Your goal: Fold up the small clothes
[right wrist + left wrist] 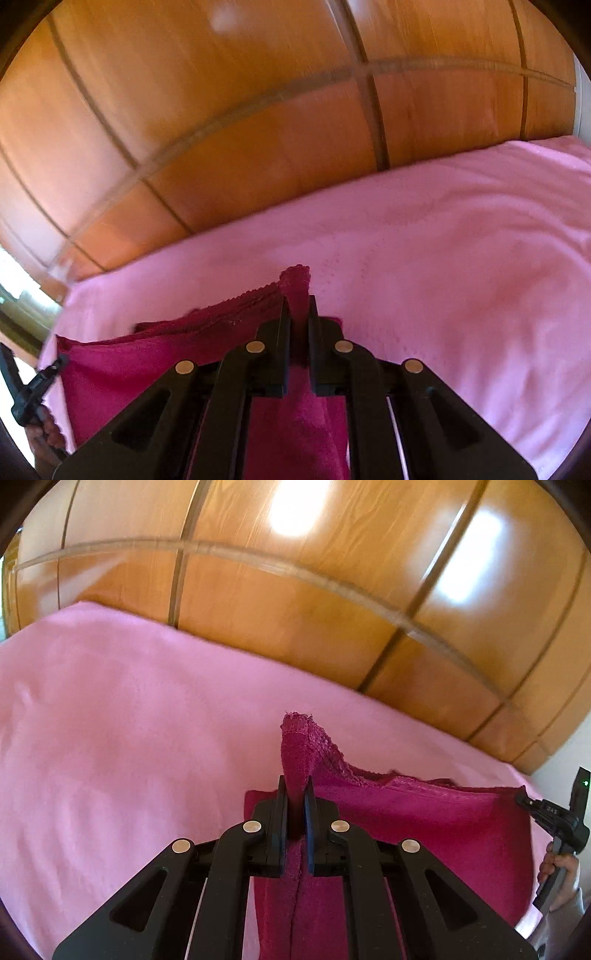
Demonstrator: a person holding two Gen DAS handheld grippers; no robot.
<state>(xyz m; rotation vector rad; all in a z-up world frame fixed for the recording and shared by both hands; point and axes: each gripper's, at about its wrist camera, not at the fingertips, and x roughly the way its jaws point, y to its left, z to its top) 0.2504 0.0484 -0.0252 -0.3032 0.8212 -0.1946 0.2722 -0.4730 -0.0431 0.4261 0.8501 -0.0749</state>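
A small magenta garment point(424, 823) with a lace-trimmed edge hangs stretched between my two grippers above a pink bedspread point(110, 738). My left gripper point(295, 786) is shut on one corner, which sticks up past the pads. At the right edge of the left wrist view, my right gripper point(524, 799) pinches the other corner. In the right wrist view, my right gripper point(299, 306) is shut on the garment point(147, 365), and the left gripper point(61, 360) holds the far corner at the left edge. The lower part of the cloth is hidden behind the jaws.
A glossy wooden wardrobe point(295, 590) with panelled doors stands right behind the bed. The pink bedspread point(461, 258) spreads wide to either side of the garment. A person's hand point(557, 878) grips the right tool's handle.
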